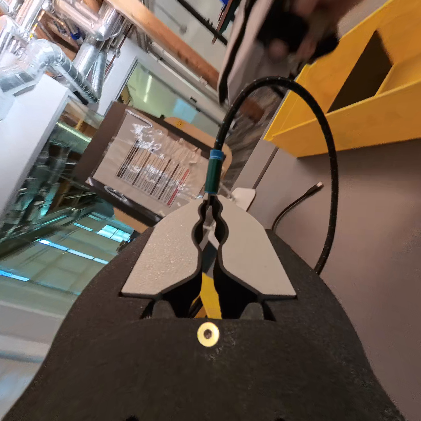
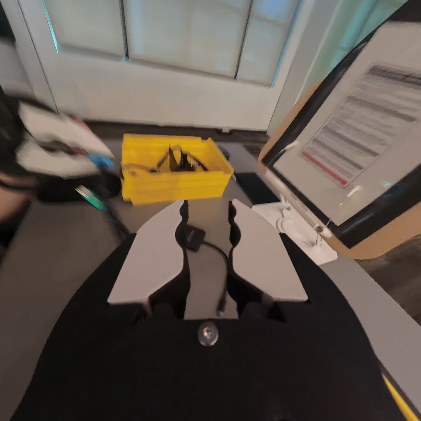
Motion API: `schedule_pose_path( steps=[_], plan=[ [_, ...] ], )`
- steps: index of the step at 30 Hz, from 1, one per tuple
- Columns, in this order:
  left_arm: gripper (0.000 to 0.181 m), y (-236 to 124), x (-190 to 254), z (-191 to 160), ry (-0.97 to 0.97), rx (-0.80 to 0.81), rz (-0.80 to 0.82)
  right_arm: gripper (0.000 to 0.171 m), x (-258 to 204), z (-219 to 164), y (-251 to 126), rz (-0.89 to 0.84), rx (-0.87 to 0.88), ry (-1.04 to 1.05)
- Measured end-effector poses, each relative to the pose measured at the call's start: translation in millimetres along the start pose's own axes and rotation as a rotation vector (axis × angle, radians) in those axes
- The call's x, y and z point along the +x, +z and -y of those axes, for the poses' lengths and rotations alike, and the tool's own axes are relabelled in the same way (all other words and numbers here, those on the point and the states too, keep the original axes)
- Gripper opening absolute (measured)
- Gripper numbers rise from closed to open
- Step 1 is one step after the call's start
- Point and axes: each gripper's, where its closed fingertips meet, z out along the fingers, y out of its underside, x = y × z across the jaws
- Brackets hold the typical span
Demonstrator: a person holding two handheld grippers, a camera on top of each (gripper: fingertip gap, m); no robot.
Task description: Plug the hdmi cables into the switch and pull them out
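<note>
Only the left wrist view shows the HDMI cable (image 1: pixel 328 145) close up: the left gripper (image 1: pixel 211 201) is pinched nearly closed on the thin neck just below the cable's green and blue plug sleeve (image 1: pixel 213 174), and the braided black cord arcs up from the sleeve toward the yellow bin (image 1: pixel 341 123) and back down past the gripper's body. Beside the bin a second cable end (image 1: pixel 315 188) lies on the grey table (image 1: pixel 364 227). Only the right wrist view shows the small black switch (image 2: pixel 193 237), lying on the table in front of the bin, partly hidden behind one finger, with its short lead (image 2: pixel 222 273) curling back between the fingers. The right gripper (image 2: pixel 207 207) stands wide apart, holding nothing, above the switch. In that view the other gripper, left of the bin, is badly blurred, and only a smear of green and blue marks the plug. The bin's contents read as a dark tangle that cannot be made out. The left gripper is tilted steeply, so the room behind the bin appears slanted; the right one points down toward the table. A propped board (image 2: pixel 355 145) stands right of the bin.
</note>
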Motion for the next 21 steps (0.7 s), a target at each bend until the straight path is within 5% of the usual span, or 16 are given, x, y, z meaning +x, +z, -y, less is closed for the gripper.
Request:
schedule_pose_path(
  steps=[4, 8, 10, 12, 18, 21],
  plan=[
    [0.005, 4, -6, -15, -0.024, -0.050, 0.029, 0.025, -64, 54, -22, 0.216, 0.162, 0.081],
    [0.005, 7, -22, -19, -0.047, -0.064, 0.080, 0.030, -144, 28, 4, 0.511, -0.059, 0.140],
    [0.005, 7, -29, -17, -0.054, -0.060, 0.102, 0.015, -145, 5, 39, 0.428, -0.157, 0.190],
    [0.005, 6, -34, -13, -0.050, -0.051, 0.118, 0.021, -124, -17, 73, 0.232, -0.219, 0.223],
    [0.004, 1, -33, -4, 0.031, -0.027, 0.132, 0.036, -102, 22, 84, 0.144, 0.249, 0.193],
    [0.004, -3, -31, 0, 0.058, -0.006, 0.133, 0.038, -107, 30, 77, 0.165, 0.289, 0.133]
  ],
)
